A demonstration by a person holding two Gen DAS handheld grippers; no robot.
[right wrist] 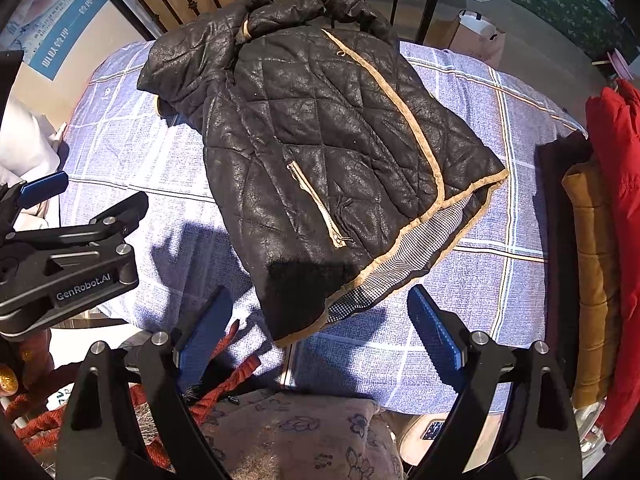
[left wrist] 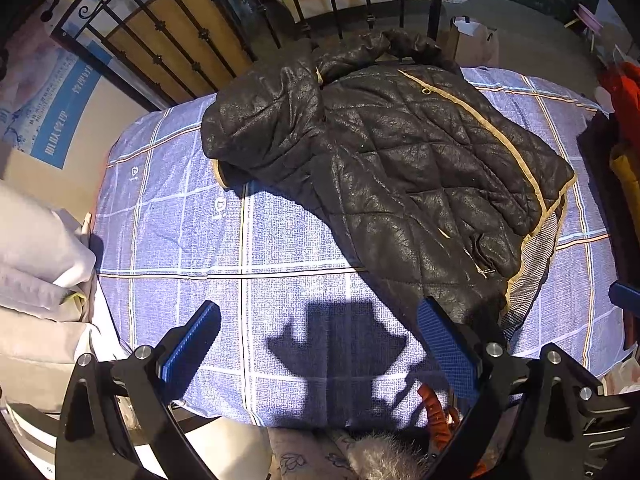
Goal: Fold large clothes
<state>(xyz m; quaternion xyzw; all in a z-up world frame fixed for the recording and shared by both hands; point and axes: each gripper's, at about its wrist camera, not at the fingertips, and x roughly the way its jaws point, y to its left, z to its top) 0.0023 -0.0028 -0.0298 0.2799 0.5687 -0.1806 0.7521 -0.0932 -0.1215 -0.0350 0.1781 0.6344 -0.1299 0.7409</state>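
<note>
A black quilted jacket with tan trim lies folded on a blue checked cloth over a table. It also shows in the right wrist view, hem corner toward me. My left gripper is open and empty above the cloth, just left of the jacket's hem. My right gripper is open and empty, hovering over the jacket's near hem corner. The left gripper's body shows at the left of the right wrist view.
A black iron railing stands behind the table. Stacked red and brown clothes lie at the right edge. Pale folded fabric lies at the left. A floral cushion and red fabric sit below the near edge.
</note>
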